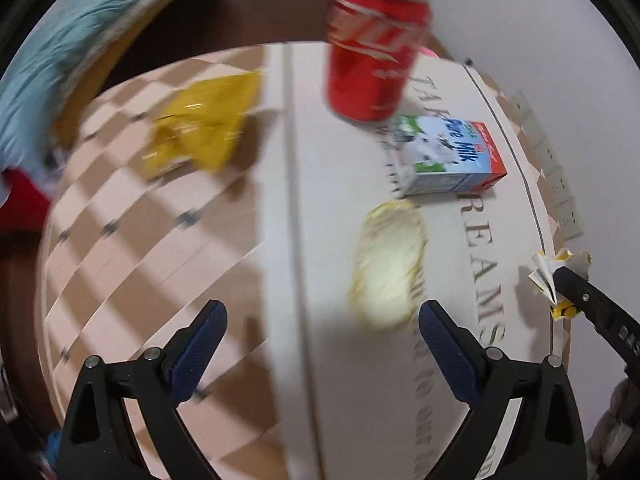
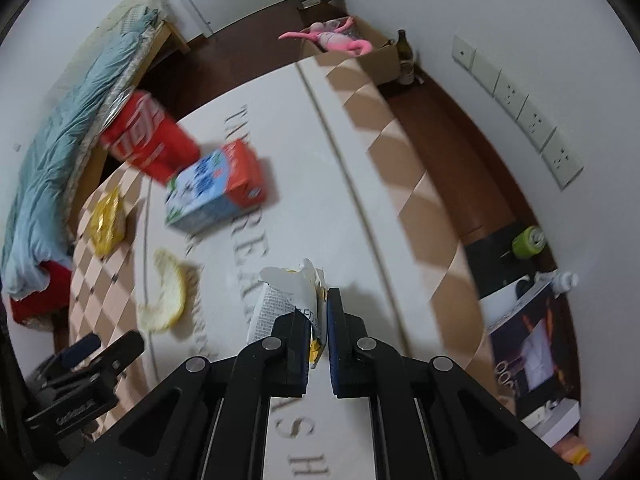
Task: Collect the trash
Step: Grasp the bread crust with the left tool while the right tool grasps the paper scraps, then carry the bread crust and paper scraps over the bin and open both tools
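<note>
Trash lies on a round table (image 1: 320, 240): a red can (image 1: 372, 48), a milk carton (image 1: 448, 156), a yellow bag (image 1: 204, 124) and a pale yellow peel (image 1: 388, 264). My left gripper (image 1: 322, 320) is open and empty, just short of the peel. My right gripper (image 2: 319, 312) is shut on a crumpled white and yellow paper wrapper (image 2: 288, 296), held above the table; the wrapper also shows in the left wrist view (image 1: 548, 276). The right wrist view shows the can (image 2: 148, 136), the carton (image 2: 216, 188), the bag (image 2: 106, 220) and the peel (image 2: 164, 292).
A bed with a blue blanket (image 2: 60, 152) stands at the left. A cardboard box (image 2: 360, 48) with a pink toy and a bottle (image 2: 406, 56) are beyond the table. A green can (image 2: 528, 240) and wall sockets (image 2: 520, 108) are at the right.
</note>
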Action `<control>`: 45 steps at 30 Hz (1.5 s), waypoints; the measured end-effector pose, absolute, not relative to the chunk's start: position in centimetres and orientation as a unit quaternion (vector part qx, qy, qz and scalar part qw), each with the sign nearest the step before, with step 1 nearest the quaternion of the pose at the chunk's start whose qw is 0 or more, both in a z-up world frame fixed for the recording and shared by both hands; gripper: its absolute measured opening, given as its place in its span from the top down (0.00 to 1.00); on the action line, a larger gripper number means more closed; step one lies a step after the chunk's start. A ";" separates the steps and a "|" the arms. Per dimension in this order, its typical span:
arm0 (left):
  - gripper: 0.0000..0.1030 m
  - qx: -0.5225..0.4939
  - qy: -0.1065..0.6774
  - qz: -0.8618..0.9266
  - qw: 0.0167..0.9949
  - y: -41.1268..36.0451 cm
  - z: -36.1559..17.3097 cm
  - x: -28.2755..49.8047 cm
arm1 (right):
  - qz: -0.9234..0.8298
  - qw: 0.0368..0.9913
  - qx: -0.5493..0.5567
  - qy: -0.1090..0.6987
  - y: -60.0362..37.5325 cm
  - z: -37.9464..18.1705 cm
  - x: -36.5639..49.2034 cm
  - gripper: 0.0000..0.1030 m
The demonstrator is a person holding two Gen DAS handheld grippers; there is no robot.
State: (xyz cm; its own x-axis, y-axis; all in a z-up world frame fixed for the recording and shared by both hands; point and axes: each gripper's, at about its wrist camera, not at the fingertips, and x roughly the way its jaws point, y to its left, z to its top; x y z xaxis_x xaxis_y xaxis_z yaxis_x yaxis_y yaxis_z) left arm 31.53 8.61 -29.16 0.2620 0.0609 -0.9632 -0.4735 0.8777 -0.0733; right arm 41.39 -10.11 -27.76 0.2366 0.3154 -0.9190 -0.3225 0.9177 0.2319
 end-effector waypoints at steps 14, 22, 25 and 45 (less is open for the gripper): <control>0.67 -0.130 0.587 0.159 0.783 5.9 -30.0 34.4 | 0.197 0.782 -0.006 0.592 -10.6 -28.4 42.2 0.93; 0.68 -0.125 0.545 0.172 0.811 6.6 -25.7 31.6 | 0.218 0.791 -0.019 0.572 -10.4 -25.7 39.6 0.93; 0.68 -0.128 0.524 0.181 0.823 7.3 -23.4 29.5 | 0.234 0.793 -0.027 0.562 -9.4 -24.2 38.0 0.93; 0.68 -0.177 0.400 0.349 0.829 23.8 -11.2 1.9 | 0.458 0.728 -0.075 0.505 12.4 -16.1 16.9 0.93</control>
